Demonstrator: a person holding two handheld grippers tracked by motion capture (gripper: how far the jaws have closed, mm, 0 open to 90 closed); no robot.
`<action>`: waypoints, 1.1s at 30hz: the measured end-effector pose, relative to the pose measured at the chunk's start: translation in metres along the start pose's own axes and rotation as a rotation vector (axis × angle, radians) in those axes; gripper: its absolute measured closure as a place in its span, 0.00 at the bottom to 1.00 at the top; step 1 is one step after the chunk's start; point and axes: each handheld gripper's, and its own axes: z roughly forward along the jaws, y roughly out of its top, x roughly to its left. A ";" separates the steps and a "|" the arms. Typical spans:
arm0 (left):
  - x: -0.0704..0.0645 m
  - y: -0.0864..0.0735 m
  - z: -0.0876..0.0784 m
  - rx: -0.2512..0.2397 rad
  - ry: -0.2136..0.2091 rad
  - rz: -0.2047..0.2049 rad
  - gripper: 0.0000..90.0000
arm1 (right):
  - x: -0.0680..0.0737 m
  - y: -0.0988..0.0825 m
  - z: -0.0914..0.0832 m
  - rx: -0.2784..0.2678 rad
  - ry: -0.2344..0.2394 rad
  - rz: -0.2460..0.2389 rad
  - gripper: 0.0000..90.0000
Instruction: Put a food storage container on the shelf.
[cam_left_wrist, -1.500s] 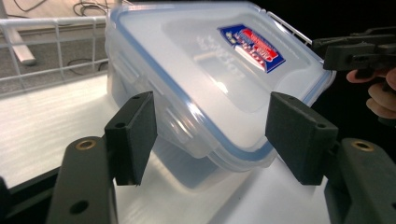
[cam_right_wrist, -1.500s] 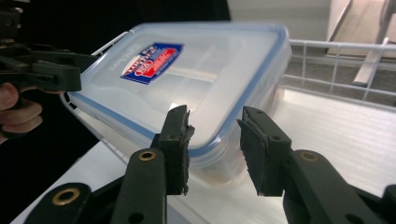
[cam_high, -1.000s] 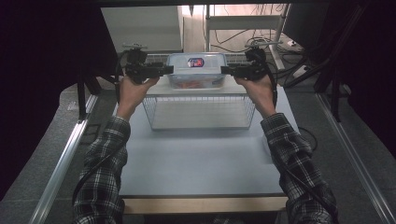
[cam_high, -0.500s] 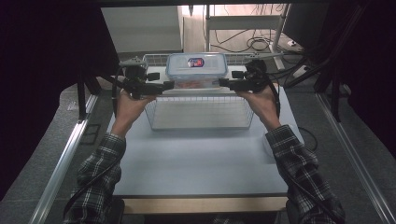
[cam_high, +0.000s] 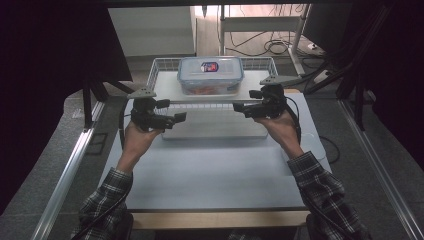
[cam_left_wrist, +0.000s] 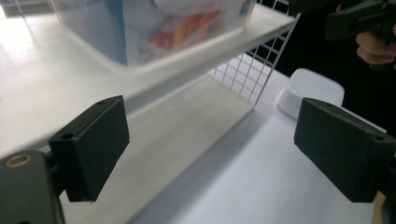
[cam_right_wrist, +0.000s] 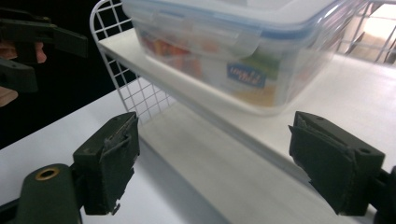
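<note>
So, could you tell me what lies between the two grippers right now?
In the high view, nothing is held between the left gripper and right gripper; the gap shows the wire shelf, with the food container on top behind.

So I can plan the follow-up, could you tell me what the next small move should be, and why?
Probably draw both hands back toward the table's near edge: the lidded container sits on the wire rack's top shelf, and the left gripper and right gripper have just been opening, with nothing between their jaws.

Blue label on container (cam_right_wrist: 252, 74) side: white lettering, blurred, perhaps two words; unreadable.
</note>
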 end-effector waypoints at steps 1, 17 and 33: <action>0.000 0.000 0.000 0.000 0.000 0.000 0.10 | 0.000 0.000 0.000 0.000 0.000 0.000 0.18; -0.025 -0.048 0.000 0.032 0.035 0.050 0.04 | 0.021 -0.035 -0.008 0.023 0.037 -0.048 0.09; -0.043 -0.078 0.003 0.055 0.031 0.069 0.02 | 0.031 -0.072 -0.017 0.041 0.019 -0.058 0.04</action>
